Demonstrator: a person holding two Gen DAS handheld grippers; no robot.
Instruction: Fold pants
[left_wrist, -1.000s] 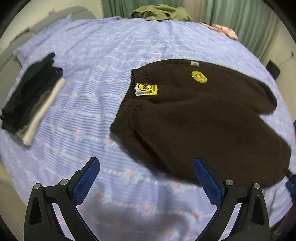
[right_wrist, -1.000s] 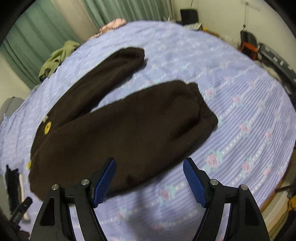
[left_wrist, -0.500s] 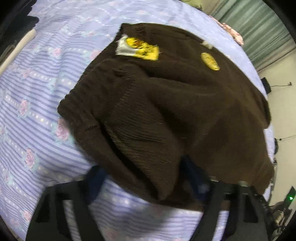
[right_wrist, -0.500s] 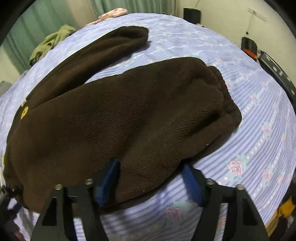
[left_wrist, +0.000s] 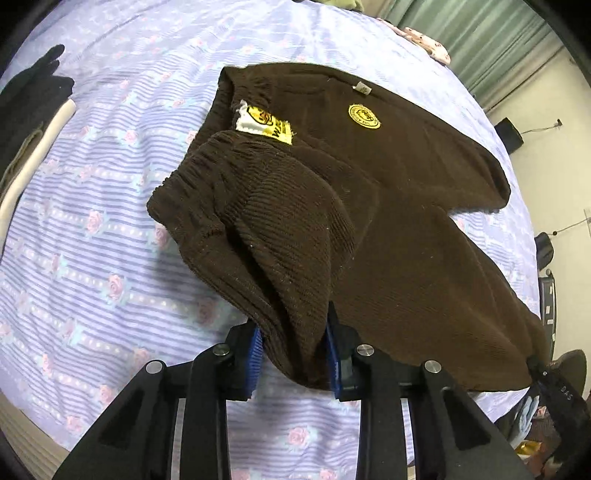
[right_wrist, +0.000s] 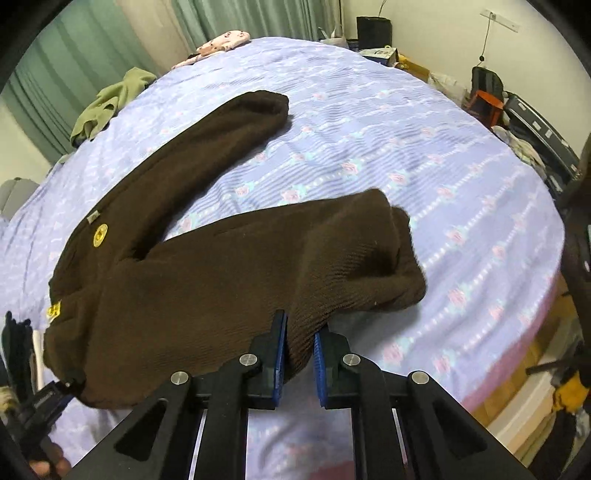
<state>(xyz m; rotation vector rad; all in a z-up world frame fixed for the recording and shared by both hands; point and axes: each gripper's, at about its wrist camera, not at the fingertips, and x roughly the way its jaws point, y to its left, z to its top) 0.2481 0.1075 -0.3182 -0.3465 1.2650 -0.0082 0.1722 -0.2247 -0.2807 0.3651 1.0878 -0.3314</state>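
Note:
Dark brown knit pants (left_wrist: 369, 206) with a yellow waistband label (left_wrist: 264, 123) and a round yellow patch (left_wrist: 364, 116) lie on the lilac flowered bedspread (left_wrist: 92, 240). My left gripper (left_wrist: 293, 360) is shut on the near side of the pants close to the waistband and lifts that fold off the bed. My right gripper (right_wrist: 298, 356) is shut on the near leg of the pants (right_wrist: 229, 280) close to its cuff, which is raised. The far leg (right_wrist: 207, 136) lies flat, spread away from the near one.
A stack of folded dark and cream clothes (left_wrist: 33, 122) lies at the left of the bed. A green garment (right_wrist: 110, 101) and a pink one (right_wrist: 221, 42) lie at the far edge by green curtains. Bags and boxes (right_wrist: 517, 114) stand beyond the bed's right edge.
Both grippers were open above the near edge of the pants; they came down, shut on the fabric and lifted it off the bed.

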